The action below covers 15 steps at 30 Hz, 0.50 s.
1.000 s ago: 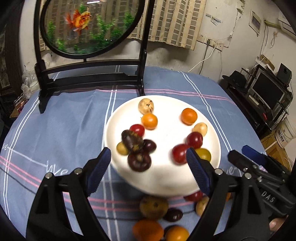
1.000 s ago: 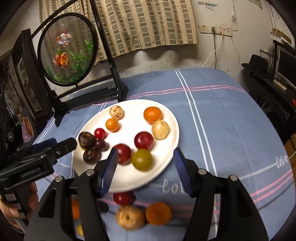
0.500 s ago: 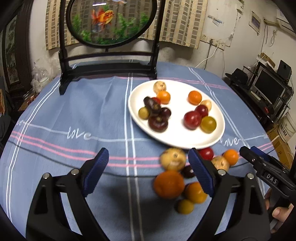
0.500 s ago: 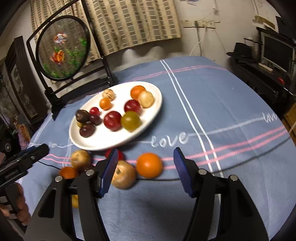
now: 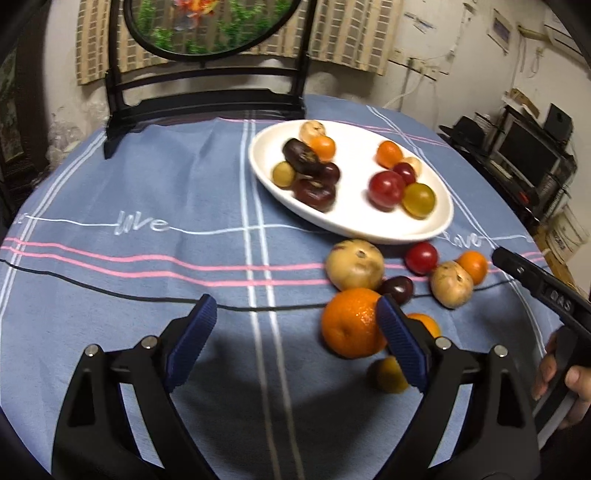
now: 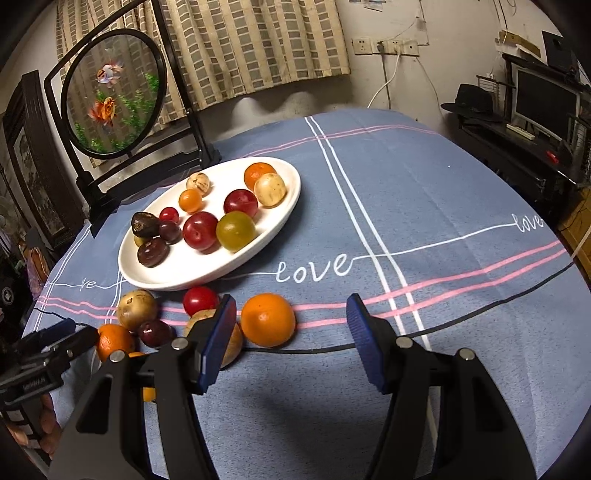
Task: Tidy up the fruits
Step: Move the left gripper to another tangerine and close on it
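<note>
A white plate (image 5: 362, 218) (image 6: 199, 266) on the blue tablecloth holds several small fruits: red, orange, tan, green and dark ones. Several loose fruits lie on the cloth in front of it. My left gripper (image 5: 294, 306) is open over bare cloth. A large orange (image 5: 349, 323) lies just inside its right finger, with a tan fruit (image 5: 354, 264) beyond. My right gripper (image 6: 291, 304) is open and low. An orange (image 6: 267, 319) sits ahead between its fingers, near the left one and untouched. A tan fruit (image 6: 234, 343) is partly hidden behind that finger.
A round fish screen on a black stand (image 5: 207, 29) (image 6: 114, 92) rises behind the plate. A dark desk with a monitor (image 6: 543, 99) stands off the table's right side. Bare cloth spreads left of the plate and right of the loose fruits.
Both grippers have drawn back from over the plate and sunk toward the cloth. The loose fruits now lie at the fingertips, and the plate sits further off.
</note>
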Available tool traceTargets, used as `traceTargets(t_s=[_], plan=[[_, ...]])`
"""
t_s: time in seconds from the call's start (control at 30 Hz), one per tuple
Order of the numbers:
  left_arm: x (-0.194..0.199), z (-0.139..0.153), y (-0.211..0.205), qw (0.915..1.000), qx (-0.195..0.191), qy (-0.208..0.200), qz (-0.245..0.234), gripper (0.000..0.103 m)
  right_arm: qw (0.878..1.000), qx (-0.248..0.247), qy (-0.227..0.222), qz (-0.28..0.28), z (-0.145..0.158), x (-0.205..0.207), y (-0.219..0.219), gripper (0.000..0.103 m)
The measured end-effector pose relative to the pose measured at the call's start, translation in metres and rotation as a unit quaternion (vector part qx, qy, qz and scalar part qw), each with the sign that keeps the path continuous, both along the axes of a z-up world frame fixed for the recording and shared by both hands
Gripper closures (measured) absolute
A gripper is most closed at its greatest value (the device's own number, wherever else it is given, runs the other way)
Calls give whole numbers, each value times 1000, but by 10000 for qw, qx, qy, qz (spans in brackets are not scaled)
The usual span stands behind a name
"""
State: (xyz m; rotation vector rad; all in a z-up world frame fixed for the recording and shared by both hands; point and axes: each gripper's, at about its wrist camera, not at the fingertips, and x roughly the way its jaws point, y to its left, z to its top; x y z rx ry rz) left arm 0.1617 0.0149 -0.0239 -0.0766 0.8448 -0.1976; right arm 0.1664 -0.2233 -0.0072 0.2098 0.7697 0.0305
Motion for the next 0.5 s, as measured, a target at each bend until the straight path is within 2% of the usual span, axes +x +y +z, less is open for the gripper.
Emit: traceTargets(t_s=[0.23,0.5], plan=[[-1,-5,-3,9993,-247,211,-161,13,9995,-164,-159,232,8,-5,12,41],[1,-17,-13,9985,-243,351,-349,13,9995,-118,-160,242,9,-6,12,41]])
